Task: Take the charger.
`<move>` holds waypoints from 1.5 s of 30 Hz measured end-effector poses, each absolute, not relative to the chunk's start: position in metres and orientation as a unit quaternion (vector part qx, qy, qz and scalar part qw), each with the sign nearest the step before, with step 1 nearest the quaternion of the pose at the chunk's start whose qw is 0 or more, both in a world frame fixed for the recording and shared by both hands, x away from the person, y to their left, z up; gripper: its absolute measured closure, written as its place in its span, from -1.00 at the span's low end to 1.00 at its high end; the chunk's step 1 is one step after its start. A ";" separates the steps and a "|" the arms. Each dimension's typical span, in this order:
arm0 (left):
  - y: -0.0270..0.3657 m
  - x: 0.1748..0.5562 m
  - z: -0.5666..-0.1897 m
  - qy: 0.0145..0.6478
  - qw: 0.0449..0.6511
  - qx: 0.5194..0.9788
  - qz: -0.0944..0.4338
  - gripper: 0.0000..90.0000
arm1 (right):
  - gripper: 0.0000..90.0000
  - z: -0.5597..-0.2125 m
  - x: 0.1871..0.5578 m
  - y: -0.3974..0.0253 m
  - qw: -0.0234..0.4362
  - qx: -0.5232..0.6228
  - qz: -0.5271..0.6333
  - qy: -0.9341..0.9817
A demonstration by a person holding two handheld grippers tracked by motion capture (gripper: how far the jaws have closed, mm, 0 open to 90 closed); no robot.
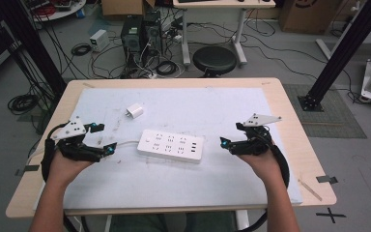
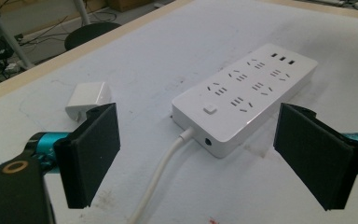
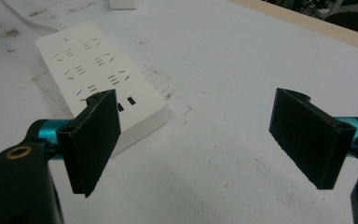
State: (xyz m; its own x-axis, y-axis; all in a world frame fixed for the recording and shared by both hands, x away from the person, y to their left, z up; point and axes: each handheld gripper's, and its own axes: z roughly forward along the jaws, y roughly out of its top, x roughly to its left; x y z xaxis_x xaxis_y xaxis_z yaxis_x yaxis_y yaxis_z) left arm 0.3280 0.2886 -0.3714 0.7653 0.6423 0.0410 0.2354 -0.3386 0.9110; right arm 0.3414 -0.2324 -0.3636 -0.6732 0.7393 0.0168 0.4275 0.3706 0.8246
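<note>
Between both wide-open, empty grippers, left gripper, right gripper, power strip, charger behind.

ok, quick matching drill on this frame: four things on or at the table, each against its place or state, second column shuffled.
Things:
1. power strip
2. charger
3. left gripper
4. right gripper

Places or states:
A. open, at the strip's USB end
B. mid-mat, white cable leaving its switch end
C. open, by the strip's cable end
D. small white cube, beyond the strip

Pairs: 1-B, 2-D, 3-C, 4-A
</note>
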 end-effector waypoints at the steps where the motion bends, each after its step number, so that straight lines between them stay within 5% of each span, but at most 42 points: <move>1: 0.289 0.330 -0.369 0.275 0.498 0.796 0.206 -0.68 | -0.63 -0.363 0.341 -0.232 0.183 0.357 0.430 0.808; 16: 0.268 0.419 -0.354 0.284 0.446 0.826 0.193 -0.67 | -0.63 -0.361 0.337 -0.230 0.182 0.347 0.426 0.815; 30: 0.249 0.506 -0.398 0.341 0.403 0.831 0.177 -0.66 | -0.63 -0.365 0.330 -0.230 0.188 0.354 0.420 0.814; 45: 0.245 0.529 -0.435 0.354 0.359 0.847 0.167 -0.66 | -0.63 -0.369 0.325 -0.230 0.187 0.367 0.418 0.809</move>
State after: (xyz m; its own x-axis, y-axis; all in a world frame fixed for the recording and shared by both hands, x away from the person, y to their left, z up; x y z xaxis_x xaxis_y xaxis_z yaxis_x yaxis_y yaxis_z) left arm 0.5292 0.2449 -0.4354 0.6941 0.7193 0.0284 0.4799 -0.4918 0.7265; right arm 0.3245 -0.2298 -0.3687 -0.6603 0.7510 0.0037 0.4375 0.3807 0.8147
